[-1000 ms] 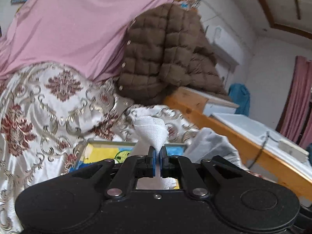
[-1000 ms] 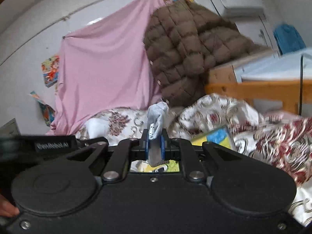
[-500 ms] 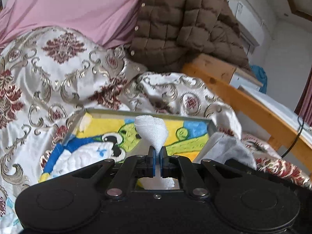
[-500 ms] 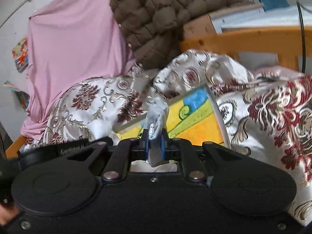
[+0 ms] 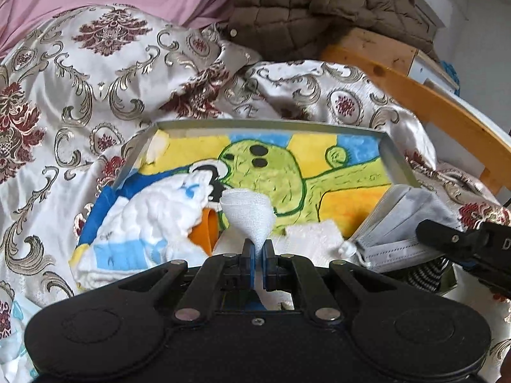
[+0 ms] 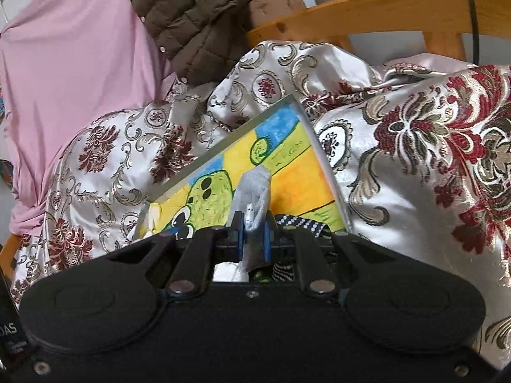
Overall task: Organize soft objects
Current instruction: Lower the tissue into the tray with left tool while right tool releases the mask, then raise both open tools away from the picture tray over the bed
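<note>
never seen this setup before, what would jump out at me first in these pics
The bright cartoon picture lining the tray, which sits on a gold-and-red patterned bedspread. In front of it, the left gripper is shut on a white gauze cloth, and the right gripper is shut on a grey face mask. A brown quilted jacket is heaped behind.
</note>
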Available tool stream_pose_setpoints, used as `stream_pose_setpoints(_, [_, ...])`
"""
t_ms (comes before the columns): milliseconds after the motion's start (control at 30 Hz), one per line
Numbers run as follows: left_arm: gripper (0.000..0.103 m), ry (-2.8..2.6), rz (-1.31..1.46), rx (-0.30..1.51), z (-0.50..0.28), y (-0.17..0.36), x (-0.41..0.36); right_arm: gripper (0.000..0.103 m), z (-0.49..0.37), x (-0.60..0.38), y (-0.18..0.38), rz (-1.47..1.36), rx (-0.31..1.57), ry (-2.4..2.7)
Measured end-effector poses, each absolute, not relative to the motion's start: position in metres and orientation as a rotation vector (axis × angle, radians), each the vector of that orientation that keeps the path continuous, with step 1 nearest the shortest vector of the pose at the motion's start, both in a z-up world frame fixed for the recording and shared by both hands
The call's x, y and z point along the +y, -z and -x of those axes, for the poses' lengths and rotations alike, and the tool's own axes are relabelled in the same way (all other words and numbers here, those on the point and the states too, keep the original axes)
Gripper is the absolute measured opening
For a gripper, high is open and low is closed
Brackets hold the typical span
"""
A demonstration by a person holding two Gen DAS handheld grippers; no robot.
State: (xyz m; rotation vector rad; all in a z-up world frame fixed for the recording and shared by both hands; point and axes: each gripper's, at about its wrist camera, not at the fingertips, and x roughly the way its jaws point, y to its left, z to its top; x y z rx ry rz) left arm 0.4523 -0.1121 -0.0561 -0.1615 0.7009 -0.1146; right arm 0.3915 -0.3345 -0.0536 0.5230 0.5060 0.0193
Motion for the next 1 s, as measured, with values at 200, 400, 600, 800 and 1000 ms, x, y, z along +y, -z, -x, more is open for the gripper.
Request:
stream_pose_setpoints(200, [0.008, 0.098, 0.137, 0.724, -0.451, 0.057, -0.114, 0.017, -0.392, -0.336, 0.056, -0.525, 0.529, 0.003])
stream_pose_setpoints(400, [0.021, 0.089, 0.137, 0.731, -0.445, 0.049, -0.113, 0.028, -0.381, -0.335, 0.045, -0.514, 0.523, 0.004])
stream_pose_setpoints(600, [0.035, 0.093, 0.139, 0.718, -0.433, 0.028, -0.111, 0.049, -0.365, -0.343, 0.03, -0.555, 0.507, -0.042])
stream_pose_setpoints(800, [0.057, 0.11, 0.166, 0.639, -0.402, -0.013, -0.104, 0.077, -0.329, -0.343, -0.005, -0.544, 0.431, -0.107])
stream_pose_setpoints(1000, [0.067, 0.131, 0.206, 0.555, -0.356, -0.055, -0.092, 0.099, -0.283, -0.336, -0.044, -0.459, 0.337, -0.193])
